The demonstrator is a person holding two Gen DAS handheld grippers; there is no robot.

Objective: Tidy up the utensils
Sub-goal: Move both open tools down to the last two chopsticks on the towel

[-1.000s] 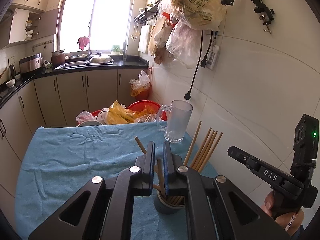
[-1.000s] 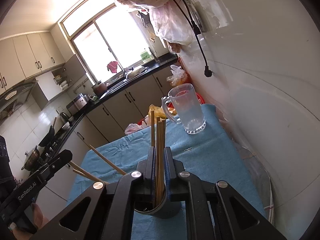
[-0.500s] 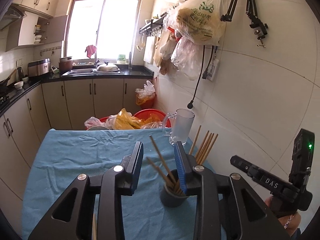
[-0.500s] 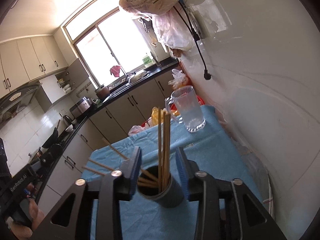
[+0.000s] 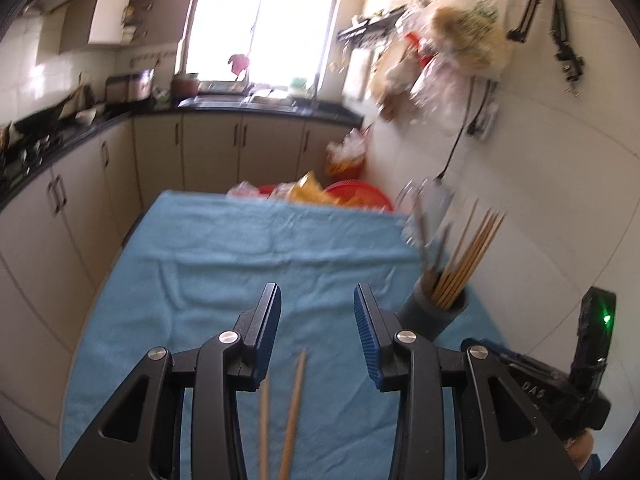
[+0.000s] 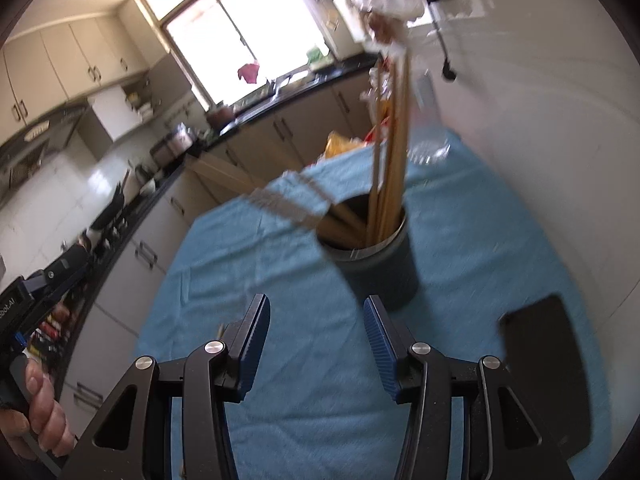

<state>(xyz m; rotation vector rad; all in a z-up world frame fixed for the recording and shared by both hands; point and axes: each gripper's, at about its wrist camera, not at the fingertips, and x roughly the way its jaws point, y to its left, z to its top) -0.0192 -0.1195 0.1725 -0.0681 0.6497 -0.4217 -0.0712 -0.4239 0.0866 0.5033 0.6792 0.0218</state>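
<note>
Now the chopsticks point(image 5: 466, 258) stand bundled in the grey cup point(image 6: 376, 264) near the wall on the blue cloth point(image 5: 248, 264). Two loose sticks point(image 5: 294, 408) lie on the cloth between and below the jaws of the left gripper point(image 5: 316, 320). Both grippers have just been opening; the left one is partly open and grips nothing. The right gripper point(image 6: 316, 336) stands wider, empty, just short of the cup. Lower the left gripper over the loose pair, align the jaws across both shafts, then close. Blur probably hides their exact lie; check before closing.
</note>
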